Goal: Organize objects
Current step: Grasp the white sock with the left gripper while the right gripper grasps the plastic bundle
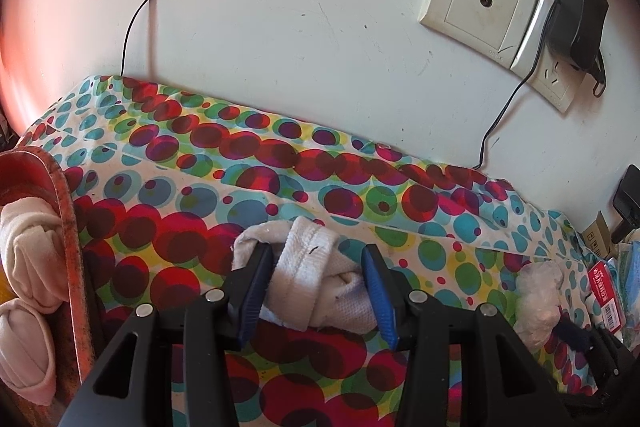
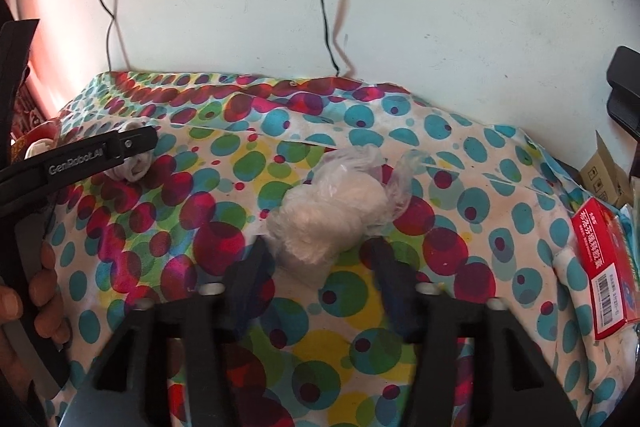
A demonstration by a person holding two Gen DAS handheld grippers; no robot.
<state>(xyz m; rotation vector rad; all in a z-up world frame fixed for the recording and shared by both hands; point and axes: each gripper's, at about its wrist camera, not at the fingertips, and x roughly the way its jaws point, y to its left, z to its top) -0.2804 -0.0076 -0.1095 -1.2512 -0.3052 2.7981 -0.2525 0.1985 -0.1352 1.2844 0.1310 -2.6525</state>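
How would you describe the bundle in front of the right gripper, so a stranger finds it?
Start at the dotted cloth under the wall sockets. Near its middle lies a plastic-wrapped white bundle. Unlike the bare rolled sock, crinkled clear film covers it.

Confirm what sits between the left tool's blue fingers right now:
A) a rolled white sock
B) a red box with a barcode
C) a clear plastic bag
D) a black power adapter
A: in the left wrist view, the left tool straddles the rolled white sock on the spotted cloth, with its jaws spread either side.
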